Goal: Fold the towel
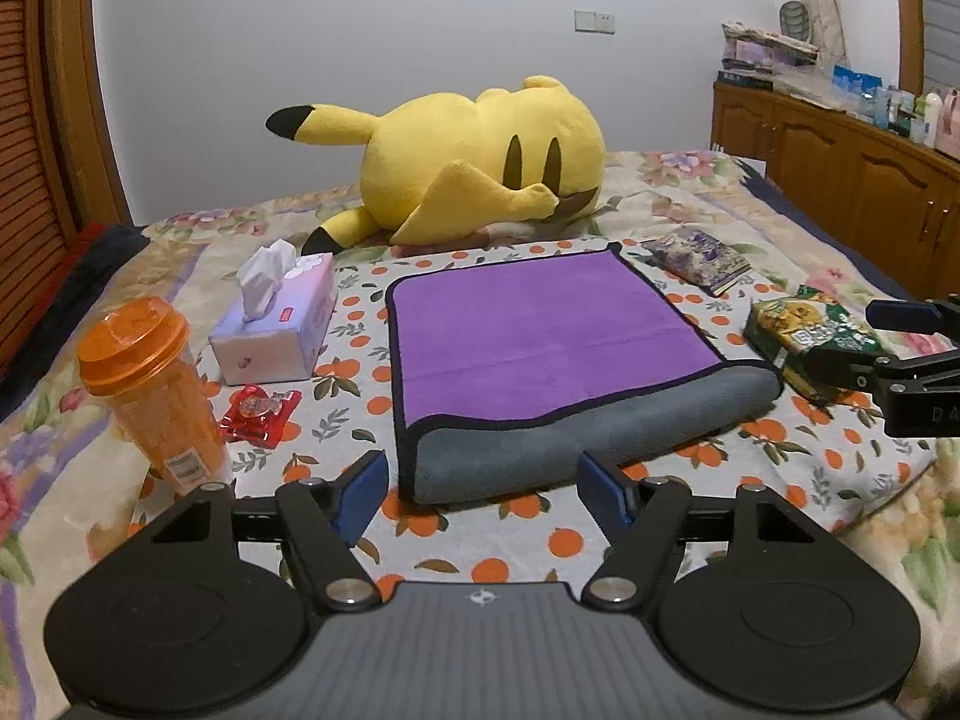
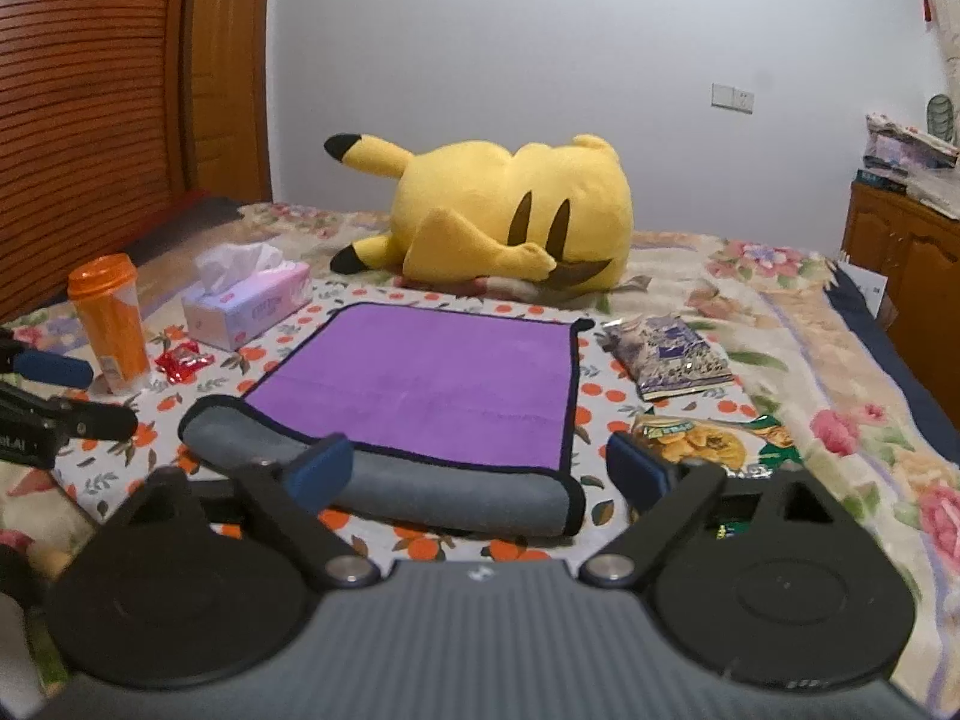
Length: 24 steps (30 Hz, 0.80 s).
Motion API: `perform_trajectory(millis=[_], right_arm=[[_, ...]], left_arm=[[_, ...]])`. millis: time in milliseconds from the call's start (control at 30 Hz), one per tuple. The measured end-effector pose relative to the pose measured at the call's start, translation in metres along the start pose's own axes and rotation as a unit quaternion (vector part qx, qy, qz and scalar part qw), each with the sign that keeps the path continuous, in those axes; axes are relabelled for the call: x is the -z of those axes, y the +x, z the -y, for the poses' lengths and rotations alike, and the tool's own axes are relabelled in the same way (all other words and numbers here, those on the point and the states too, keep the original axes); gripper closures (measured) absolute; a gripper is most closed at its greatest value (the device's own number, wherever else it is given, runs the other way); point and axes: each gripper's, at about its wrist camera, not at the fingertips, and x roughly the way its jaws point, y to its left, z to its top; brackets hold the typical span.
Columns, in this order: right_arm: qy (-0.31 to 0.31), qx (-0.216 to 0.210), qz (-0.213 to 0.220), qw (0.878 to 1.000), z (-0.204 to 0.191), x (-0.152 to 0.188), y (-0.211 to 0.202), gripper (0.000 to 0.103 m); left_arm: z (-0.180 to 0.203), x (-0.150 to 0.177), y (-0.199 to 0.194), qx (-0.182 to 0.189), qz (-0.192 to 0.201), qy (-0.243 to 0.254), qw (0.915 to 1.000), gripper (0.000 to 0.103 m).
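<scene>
Towel (image 1: pixel 540 324): plush purple rectangle, black piping, grey rolled fold at 6 o'clock. Left gripper (image 1: pixel 483 495) and right gripper (image 2: pixel 480 468): jaws apart, empty.

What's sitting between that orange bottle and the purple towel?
A small red candy wrapper lies between the orange bottle and the towel on the orange-print cloth; both wrist views show it.

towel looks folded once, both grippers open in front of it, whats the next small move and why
Probably ease both grippers forward to the near grey fold. The towel lies folded once, purple side up, grey roll nearest. The left gripper and right gripper are both open and hold nothing, so closing on the fold's two ends would likely set up the second fold.
</scene>
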Motion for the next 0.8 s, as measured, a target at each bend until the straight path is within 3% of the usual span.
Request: perform_trajectory(millis=[100, 233, 800], right_arm=[[0.0, -0.004, -0.007, 1.0, 0.003, -0.001, 0.01, 0.013], [0.006, -0.009, -0.014, 1.0, 0.008, -0.003, 0.022, 0.015], [0.023, -0.025, -0.049, 0.998, 0.031, -0.001, 0.063, 0.025]], left_arm=[[-0.006, -0.002, 0.011, -0.002, -0.005, -0.005, 1.0, 0.032], [-0.014, -0.004, 0.026, -0.008, -0.018, -0.006, 0.9998, 0.042], [-0.042, -0.007, 0.084, -0.021, -0.059, -0.005, 0.998, 0.047]])
